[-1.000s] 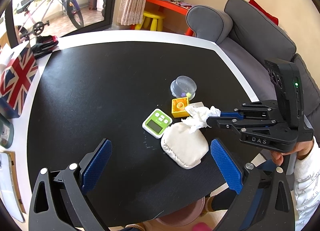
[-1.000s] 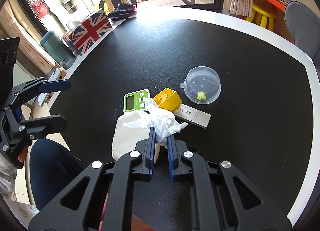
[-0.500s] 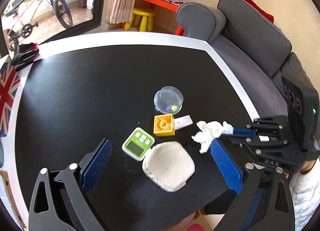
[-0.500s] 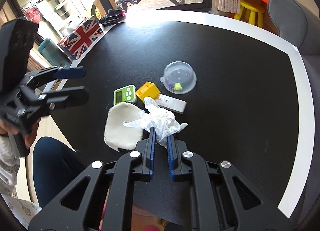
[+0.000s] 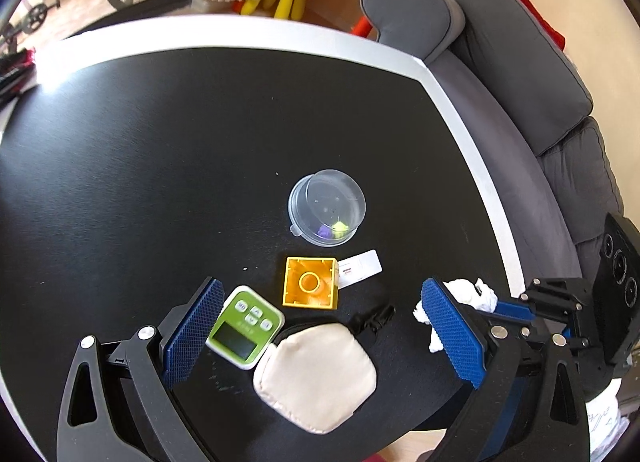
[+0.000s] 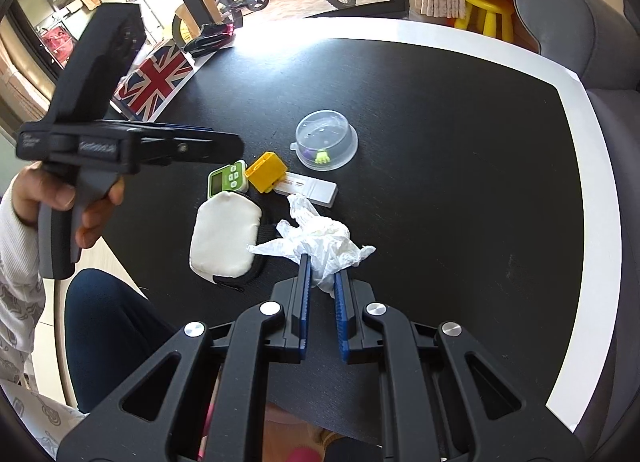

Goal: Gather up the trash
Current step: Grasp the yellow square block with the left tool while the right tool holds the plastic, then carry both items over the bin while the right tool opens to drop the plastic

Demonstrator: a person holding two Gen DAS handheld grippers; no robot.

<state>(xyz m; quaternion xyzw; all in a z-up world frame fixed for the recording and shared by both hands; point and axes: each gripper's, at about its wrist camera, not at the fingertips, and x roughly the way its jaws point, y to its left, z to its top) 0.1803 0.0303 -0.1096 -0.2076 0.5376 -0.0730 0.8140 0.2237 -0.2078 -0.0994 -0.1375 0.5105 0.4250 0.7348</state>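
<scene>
Showing crumpled tissue [image 6: 320, 238] pinched only from right hand-held gripper [image 6: 321, 282], left view blocked

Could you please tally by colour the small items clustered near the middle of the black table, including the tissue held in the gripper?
White or cream: 3 (crumpled tissue, cream pouch, white test cassette)
Yellow: 1 (yellow block)
Green: 1 (green timer)
Clear: 1 (clear plastic container)
Total: 6
</scene>
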